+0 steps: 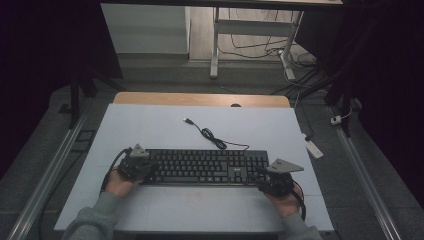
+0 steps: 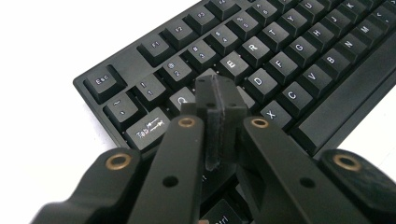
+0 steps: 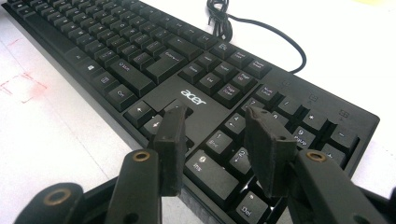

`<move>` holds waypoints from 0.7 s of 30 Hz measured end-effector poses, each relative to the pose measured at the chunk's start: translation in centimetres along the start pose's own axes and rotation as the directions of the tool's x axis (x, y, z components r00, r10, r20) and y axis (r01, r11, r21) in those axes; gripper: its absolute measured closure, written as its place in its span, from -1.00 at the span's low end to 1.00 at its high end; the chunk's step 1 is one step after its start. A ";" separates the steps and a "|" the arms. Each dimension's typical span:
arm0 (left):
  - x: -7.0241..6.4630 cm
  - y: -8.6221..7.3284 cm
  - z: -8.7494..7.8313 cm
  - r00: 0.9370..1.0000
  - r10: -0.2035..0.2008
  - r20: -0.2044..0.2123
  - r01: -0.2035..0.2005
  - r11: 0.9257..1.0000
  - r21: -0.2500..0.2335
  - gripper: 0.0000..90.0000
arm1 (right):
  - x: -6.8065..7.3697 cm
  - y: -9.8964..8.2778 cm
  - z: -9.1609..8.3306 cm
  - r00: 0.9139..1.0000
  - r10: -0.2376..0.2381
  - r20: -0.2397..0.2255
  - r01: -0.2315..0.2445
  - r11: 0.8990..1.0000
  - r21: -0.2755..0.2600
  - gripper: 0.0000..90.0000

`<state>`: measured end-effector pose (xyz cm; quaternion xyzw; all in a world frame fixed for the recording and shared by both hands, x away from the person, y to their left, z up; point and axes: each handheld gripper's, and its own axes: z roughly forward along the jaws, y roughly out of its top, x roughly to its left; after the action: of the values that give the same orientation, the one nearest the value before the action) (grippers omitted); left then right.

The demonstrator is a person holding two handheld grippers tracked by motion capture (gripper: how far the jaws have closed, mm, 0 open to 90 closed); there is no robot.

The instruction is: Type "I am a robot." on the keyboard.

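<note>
On the white table (image 1: 150,130), one keyboard (image 1: 205,166), two grippers, left gripper (image 2: 219,100) clenched empty, right gripper (image 3: 217,140) released.

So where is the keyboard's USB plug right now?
In the high view, the small USB plug lies on the white table beyond the black keyboard, slightly left of centre, at the end of the loosely coiled black cable.
</note>
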<state>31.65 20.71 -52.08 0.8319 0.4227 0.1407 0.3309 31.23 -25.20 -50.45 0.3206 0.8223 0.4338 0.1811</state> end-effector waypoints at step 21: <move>0.0 0.3 -1.8 0.999 -0.023 0.028 0.026 0.991 -0.133 0.73 | -0.1 0.0 0.0 1.000 0.006 0.000 -0.006 1.000 -0.008 0.30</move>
<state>30.88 21.37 -50.51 0.8045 0.4182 0.1535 0.3928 31.26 -25.29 -50.43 0.3224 0.8197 0.4376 0.1807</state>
